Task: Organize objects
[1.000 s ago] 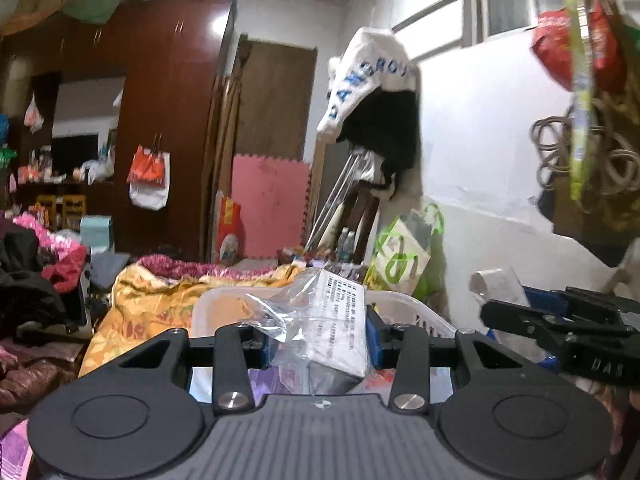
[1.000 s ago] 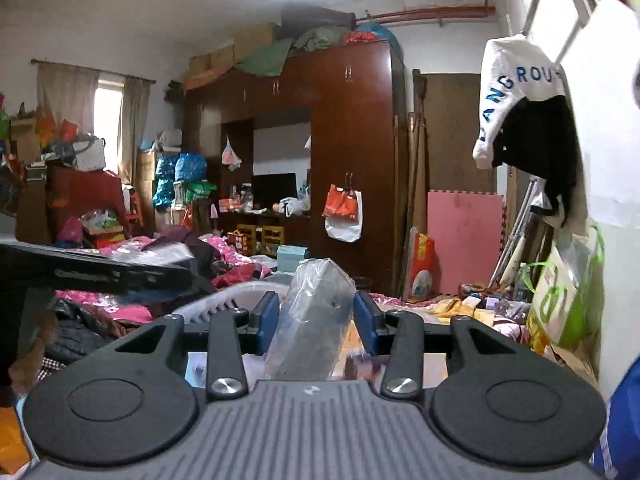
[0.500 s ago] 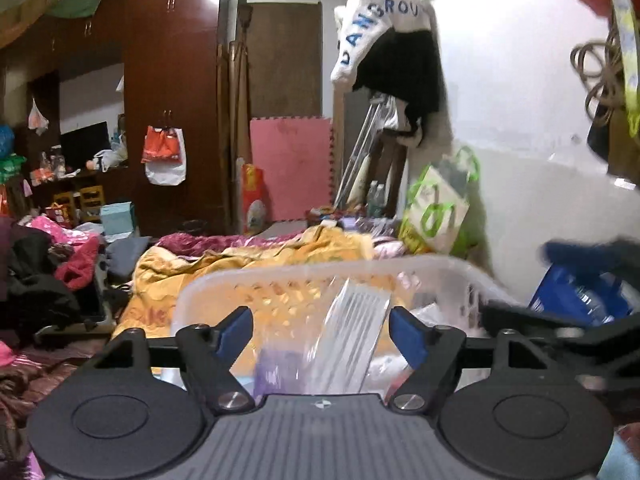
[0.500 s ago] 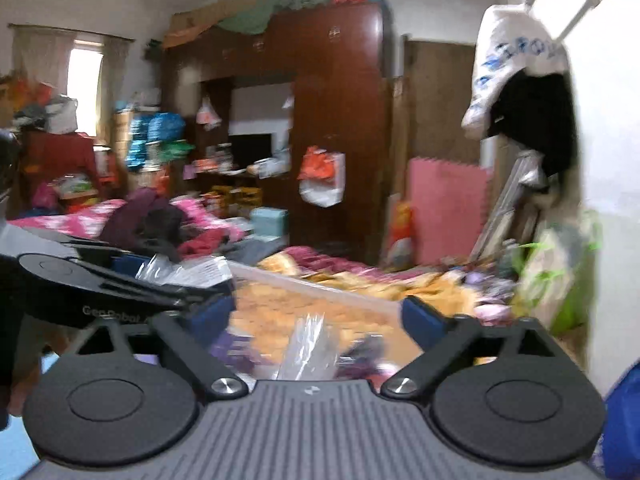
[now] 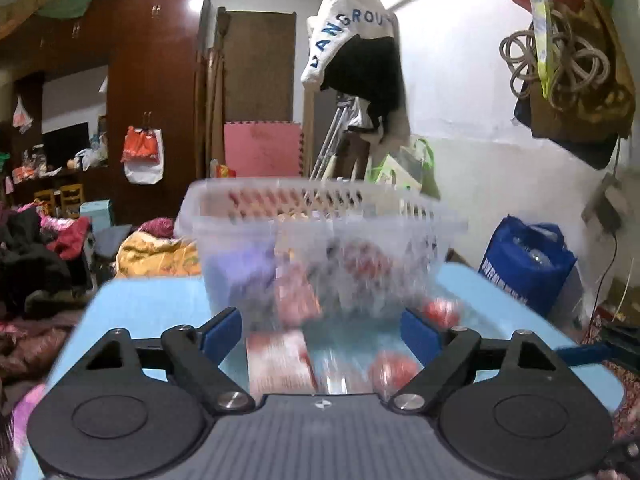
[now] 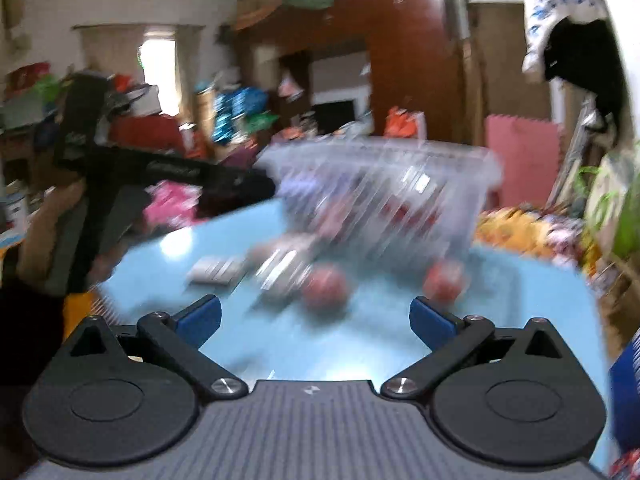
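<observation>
A clear plastic basket (image 5: 240,216) holding several packets stands on the light blue table (image 5: 152,300); it also shows, blurred, in the right wrist view (image 6: 460,160). My left gripper (image 5: 322,330) is open and empty, low over the table in front of the basket. A red and white packet (image 5: 280,360) and round red items (image 5: 394,370) lie between its fingers' span. My right gripper (image 6: 314,320) is open and empty over the table (image 6: 360,344). Two red round items (image 6: 326,286) (image 6: 444,278) and flat packets (image 6: 216,270) lie ahead of it.
The left gripper's body (image 6: 160,172) crosses the left of the right wrist view. A blue bag (image 5: 524,260) stands right of the table by the white wall. A brown wardrobe (image 5: 152,92), piled clothes (image 5: 40,248) and a yellow blanket (image 5: 160,252) lie beyond.
Both grippers opened and let go of their clear plastic bags over the basket, then dropped down to table level in front of it. The views still blur from motion.
</observation>
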Demonstrator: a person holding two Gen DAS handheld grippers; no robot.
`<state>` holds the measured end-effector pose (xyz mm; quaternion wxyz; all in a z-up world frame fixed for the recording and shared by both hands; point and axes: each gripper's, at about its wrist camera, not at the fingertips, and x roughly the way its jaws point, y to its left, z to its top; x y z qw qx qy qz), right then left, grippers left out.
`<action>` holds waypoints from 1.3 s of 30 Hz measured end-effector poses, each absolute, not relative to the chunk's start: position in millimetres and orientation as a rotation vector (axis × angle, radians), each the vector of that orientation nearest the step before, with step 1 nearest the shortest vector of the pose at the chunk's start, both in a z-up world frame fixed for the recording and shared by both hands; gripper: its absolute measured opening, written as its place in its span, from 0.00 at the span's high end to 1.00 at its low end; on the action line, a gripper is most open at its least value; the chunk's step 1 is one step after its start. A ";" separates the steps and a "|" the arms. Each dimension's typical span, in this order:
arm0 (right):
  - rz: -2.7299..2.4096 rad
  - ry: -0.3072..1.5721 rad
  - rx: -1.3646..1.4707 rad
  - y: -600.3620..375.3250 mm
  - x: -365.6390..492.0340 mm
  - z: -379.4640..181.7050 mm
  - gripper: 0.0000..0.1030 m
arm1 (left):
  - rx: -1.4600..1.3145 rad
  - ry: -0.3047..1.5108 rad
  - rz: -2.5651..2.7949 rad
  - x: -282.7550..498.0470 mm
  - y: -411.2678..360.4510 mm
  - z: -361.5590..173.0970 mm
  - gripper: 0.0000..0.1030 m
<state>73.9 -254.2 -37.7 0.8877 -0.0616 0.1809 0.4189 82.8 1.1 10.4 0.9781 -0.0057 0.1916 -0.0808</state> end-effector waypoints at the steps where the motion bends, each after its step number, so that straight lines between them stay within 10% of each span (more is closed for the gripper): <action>1: 0.883 0.375 -0.117 -257.6 69.7 -41.6 0.01 | -0.019 0.387 -0.152 78.4 -0.1 4.2 0.13; 9: 0.915 0.448 -0.162 -245.6 73.9 -59.9 0.64 | 0.034 0.446 -0.138 80.5 -24.6 -26.6 0.17; 13: 0.840 0.424 -0.149 -254.8 72.4 -65.3 0.64 | 0.063 0.462 -0.122 86.5 -31.3 -31.9 0.48; 28: 0.831 0.408 -0.059 -269.9 80.6 -64.5 0.64 | 0.071 0.444 -0.156 86.9 -37.2 -34.4 0.70; 39: 0.839 0.412 -0.031 -270.2 88.9 -63.8 0.64 | 0.157 0.479 -0.159 82.5 -46.4 -35.4 0.57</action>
